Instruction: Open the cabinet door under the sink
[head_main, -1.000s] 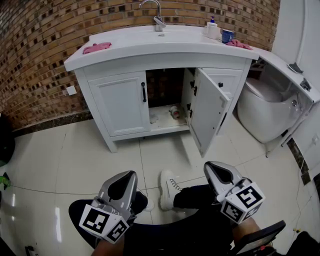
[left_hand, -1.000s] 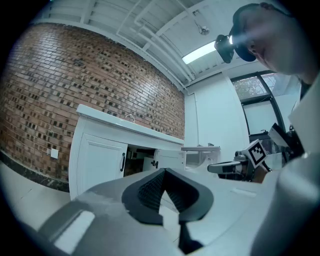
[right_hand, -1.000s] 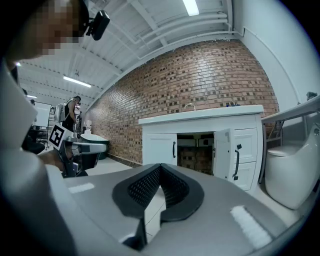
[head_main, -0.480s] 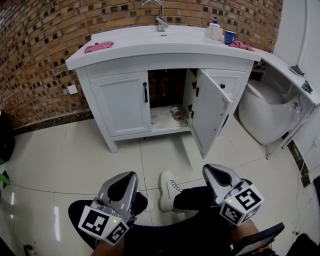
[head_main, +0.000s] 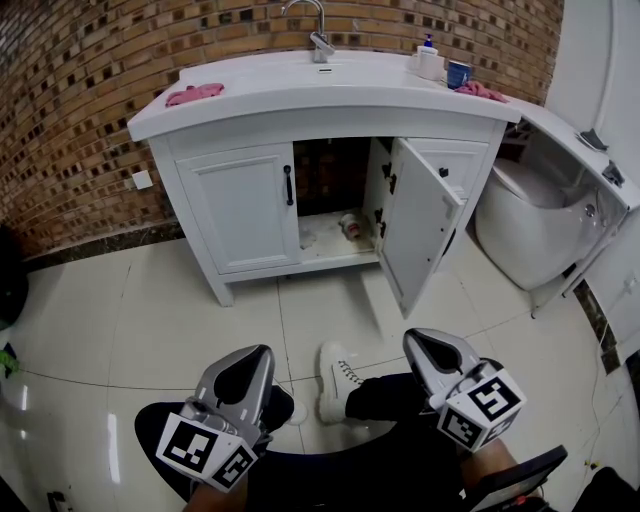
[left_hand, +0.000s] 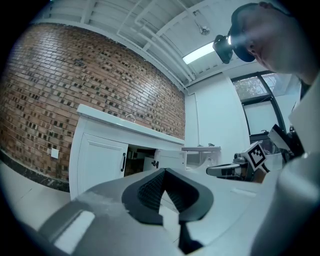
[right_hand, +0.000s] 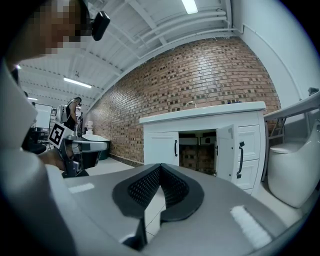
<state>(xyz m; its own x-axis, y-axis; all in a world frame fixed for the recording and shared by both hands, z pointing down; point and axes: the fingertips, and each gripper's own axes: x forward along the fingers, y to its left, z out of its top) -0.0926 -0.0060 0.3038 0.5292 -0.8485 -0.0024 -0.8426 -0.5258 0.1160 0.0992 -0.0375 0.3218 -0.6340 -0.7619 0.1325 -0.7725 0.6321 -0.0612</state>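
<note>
The white sink cabinet (head_main: 190, 160) stands against the brick wall. Its right door (head_main: 415, 230) is swung wide open toward me, and its left door (head_main: 243, 208) with a black handle (head_main: 288, 185) is closed. The dark inside holds a small bottle (head_main: 348, 225). My left gripper (head_main: 254, 352) and right gripper (head_main: 416, 336) hover low over my lap, far from the cabinet, both shut and empty. In the left gripper view the left gripper (left_hand: 165, 172) points at the cabinet; the right gripper (right_hand: 160, 166) faces the open door (right_hand: 226, 150).
A white toilet (head_main: 540, 225) stands right of the cabinet, close to the open door. My white shoe (head_main: 340, 378) rests on the glossy tile floor (head_main: 150, 320). On the countertop are a faucet (head_main: 318, 30), a pink cloth (head_main: 195, 95) and a blue cup (head_main: 455, 72).
Almost nothing: both grippers stay low and shut, the right one drifting slightly down and left. The cabinet doors have not moved.
</note>
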